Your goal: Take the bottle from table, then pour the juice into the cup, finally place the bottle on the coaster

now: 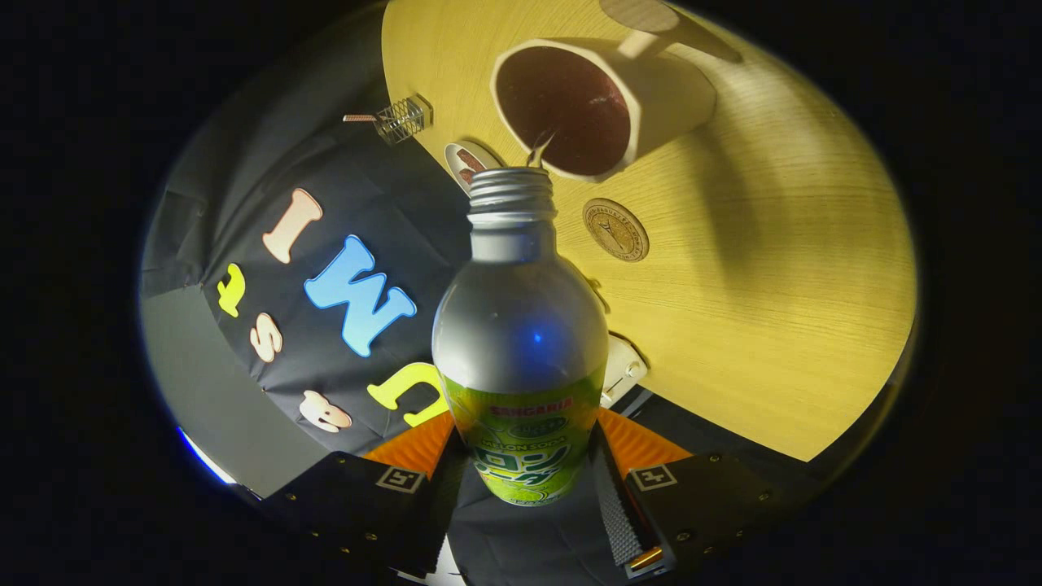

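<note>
My gripper (525, 456) is shut on a silver bottle (521, 325) with a green label, one finger on each side of its lower body. The view is rolled over, so the bottle is tipped. Its open threaded neck (511, 191) points at the white cup (598, 102), and a thin stream of juice (539, 150) runs from the mouth into the cup's dark inside. The cup stands on the light wooden table (773, 285). A round brown coaster (615, 229) lies on the table just beside the bottle's neck, on the near side of the cup.
A small wire holder (400, 120) sits at the table's edge beyond the bottle. A round white dish (466, 163) lies by the neck, partly hidden. A white object (625, 370) shows behind the bottle's shoulder. Another round thing (639, 15) lies past the cup's handle.
</note>
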Available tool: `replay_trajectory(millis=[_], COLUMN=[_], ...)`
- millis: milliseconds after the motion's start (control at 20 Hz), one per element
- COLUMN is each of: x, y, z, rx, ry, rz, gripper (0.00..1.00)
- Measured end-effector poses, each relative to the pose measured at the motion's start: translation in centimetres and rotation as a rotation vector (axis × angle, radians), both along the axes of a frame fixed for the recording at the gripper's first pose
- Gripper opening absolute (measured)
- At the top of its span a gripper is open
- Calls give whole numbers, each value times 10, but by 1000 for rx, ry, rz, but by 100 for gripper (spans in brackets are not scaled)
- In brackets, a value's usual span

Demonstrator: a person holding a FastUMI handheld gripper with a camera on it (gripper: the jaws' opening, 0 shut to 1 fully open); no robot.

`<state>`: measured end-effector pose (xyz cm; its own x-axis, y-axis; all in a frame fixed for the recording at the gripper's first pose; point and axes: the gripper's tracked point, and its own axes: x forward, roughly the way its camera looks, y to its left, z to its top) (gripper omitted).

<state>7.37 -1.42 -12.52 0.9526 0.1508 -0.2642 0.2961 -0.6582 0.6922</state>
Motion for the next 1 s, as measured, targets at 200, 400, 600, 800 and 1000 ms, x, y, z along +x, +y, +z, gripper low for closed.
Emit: replay_trajectory(millis=[200,400,600,800,1000], x=[-3,-12,-28,-40,-48], y=[3,9,13,15,16], z=[-6,-25,-48,-69,-91], rx=[-52,-182,-365,-533,-733], ry=[20,60,117,152,198], rz=[15,67,135,190,269], gripper=[76,77,76,77,76])
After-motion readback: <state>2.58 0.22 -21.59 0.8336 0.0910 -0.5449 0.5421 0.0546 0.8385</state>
